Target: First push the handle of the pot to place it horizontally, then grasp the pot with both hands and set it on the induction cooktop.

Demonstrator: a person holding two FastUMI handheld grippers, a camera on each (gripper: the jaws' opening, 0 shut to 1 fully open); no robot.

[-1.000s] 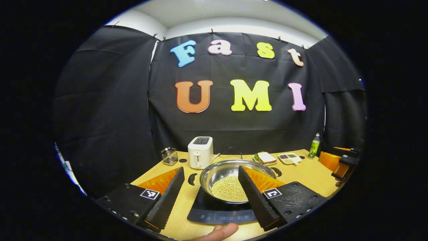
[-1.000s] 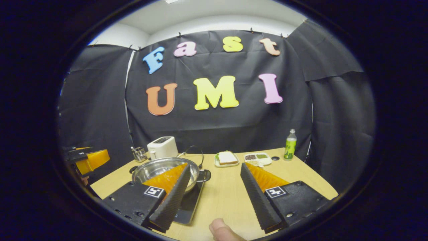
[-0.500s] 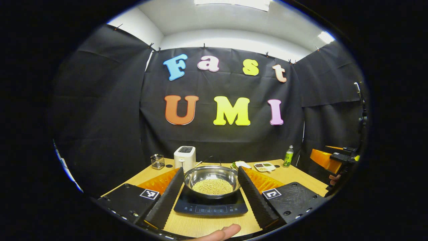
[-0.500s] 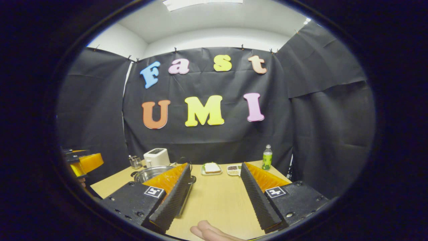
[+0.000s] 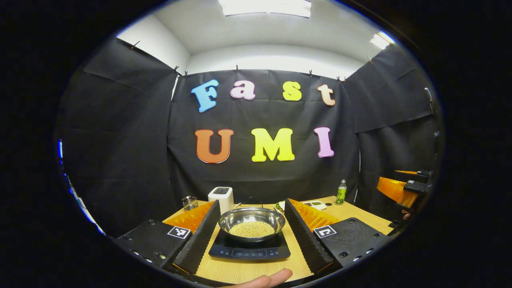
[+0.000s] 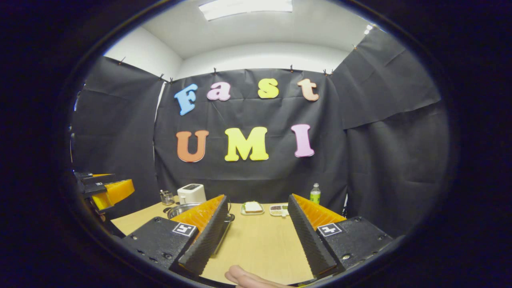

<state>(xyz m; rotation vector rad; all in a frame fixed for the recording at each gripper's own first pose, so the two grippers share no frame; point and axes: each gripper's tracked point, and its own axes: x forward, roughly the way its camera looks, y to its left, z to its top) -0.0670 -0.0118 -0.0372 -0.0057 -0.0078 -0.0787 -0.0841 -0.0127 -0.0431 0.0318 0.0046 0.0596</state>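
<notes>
Both grippers stood wide apart and empty, the pot on the cooktop.

The left gripper (image 5: 248, 236) had its fingers spread wide, framing the pot (image 5: 251, 224), which sat on the induction cooktop (image 5: 249, 249) on the desk (image 5: 362, 214). The right gripper (image 6: 256, 236) likewise gaped over bare desk, the pot to its left. A toaster (image 5: 221, 196) and a bottle (image 5: 341, 193) stood behind.

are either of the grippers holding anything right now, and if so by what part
Nothing is held. The left gripper and right gripper are both open with bare gaps, and the pot sits free on the induction cooktop.
</notes>
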